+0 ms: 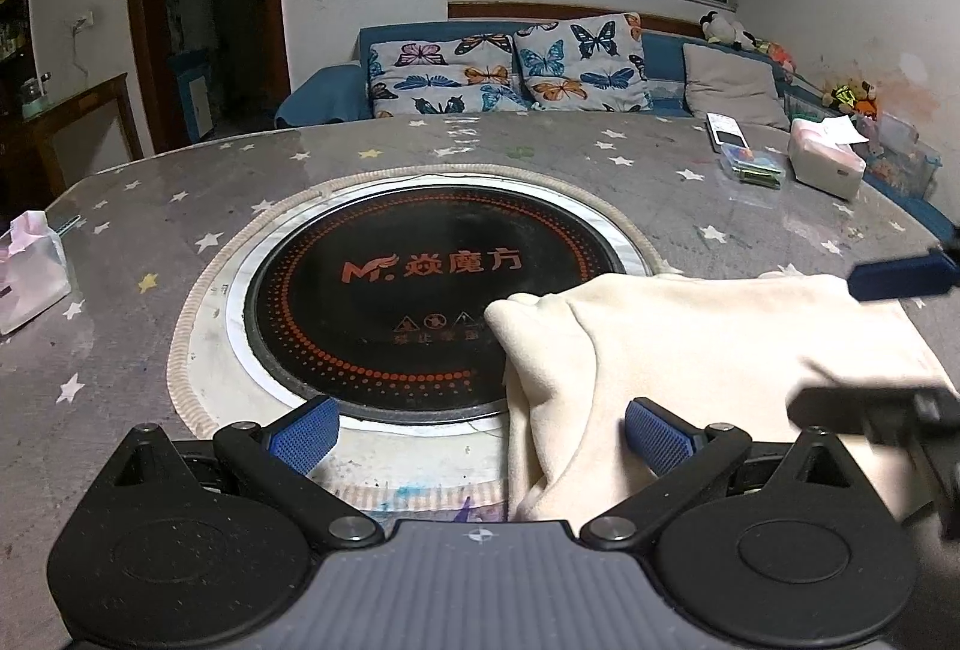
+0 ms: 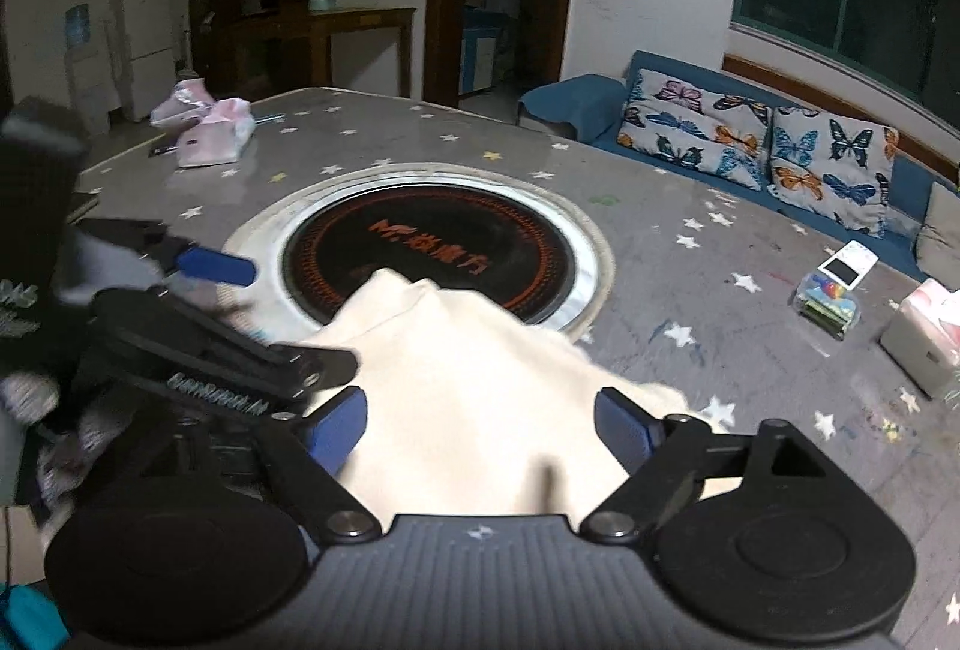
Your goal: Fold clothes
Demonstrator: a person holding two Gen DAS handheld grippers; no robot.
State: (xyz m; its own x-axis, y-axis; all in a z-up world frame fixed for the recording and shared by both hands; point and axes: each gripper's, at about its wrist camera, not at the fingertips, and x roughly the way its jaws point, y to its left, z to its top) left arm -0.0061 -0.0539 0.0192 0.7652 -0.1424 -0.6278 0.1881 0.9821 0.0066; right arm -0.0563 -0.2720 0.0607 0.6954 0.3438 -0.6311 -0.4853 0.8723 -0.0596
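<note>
Star-patterned bench (image 1: 420,152) with round hotplate (image 1: 420,290); cream garment (image 1: 690,350) bunched between and ahead of both sets of jaws. Left gripper (image 1: 480,431) and right gripper (image 2: 480,425) both spread wide, gripping nothing. Best to pinch one edge layer only, then fold flat.

the black round cooktop (image 1: 420,290) set into the table carries an orange logo, a stylised "m" with a wing, followed by three chinese characters that read "焱魔方". below them sit three small warning signs in a row, two triangles and a circle, over a line of tiny characters too small to read. in the right wrist view the same logo (image 2: 432,236) is blurred.
</note>
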